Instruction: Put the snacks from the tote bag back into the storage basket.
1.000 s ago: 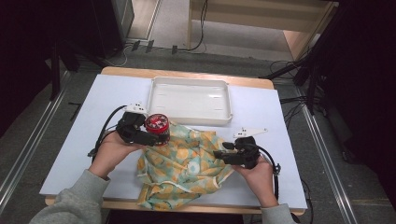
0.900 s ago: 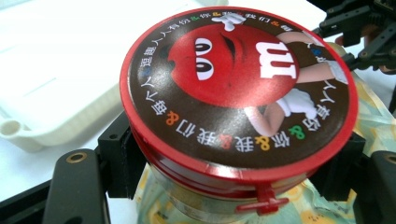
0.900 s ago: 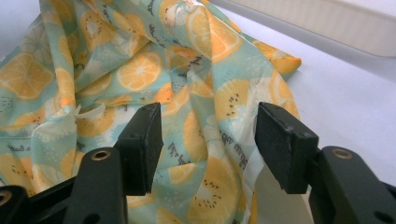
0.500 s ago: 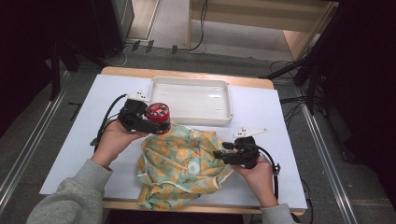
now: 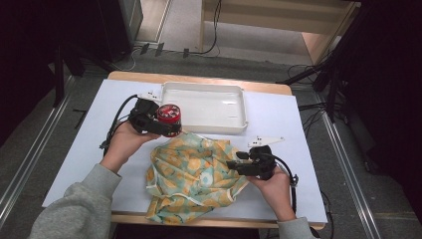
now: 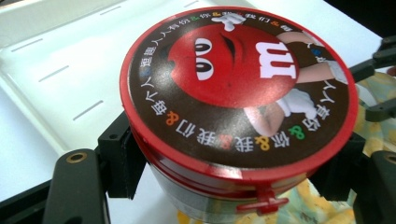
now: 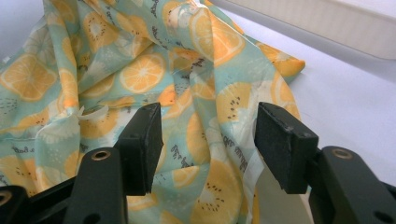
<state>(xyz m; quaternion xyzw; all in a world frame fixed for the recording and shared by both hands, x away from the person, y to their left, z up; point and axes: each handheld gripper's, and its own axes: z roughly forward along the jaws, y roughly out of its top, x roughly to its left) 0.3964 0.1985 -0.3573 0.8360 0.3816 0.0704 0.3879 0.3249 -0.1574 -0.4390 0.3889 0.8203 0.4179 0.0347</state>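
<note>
My left gripper [image 5: 166, 122] is shut on a round candy tub with a red lid [image 5: 168, 113] [image 6: 236, 88], its pads pressing the tub's sides just below the lid. The tub hangs beside the left end of the white tray [image 5: 239, 124] [image 6: 56, 51]. A crumpled cloth with an orange-slice print [image 5: 191, 174] [image 7: 140, 70] lies on the table in front of the tray. At the cloth's right edge my right gripper [image 5: 233, 164] [image 7: 208, 135] stands open, with cloth lying between and beneath its jaws but not pinched.
The white tray sits at the table's far middle with nothing in it. Bare white tabletop [image 5: 89, 149] shows left and right of the cloth. Cables trail from both grippers. Dark stands and floor cables surround the table.
My left gripper has carried the tub away from the cloth, toward the tray's left end and slightly up. The right gripper has stayed put.
</note>
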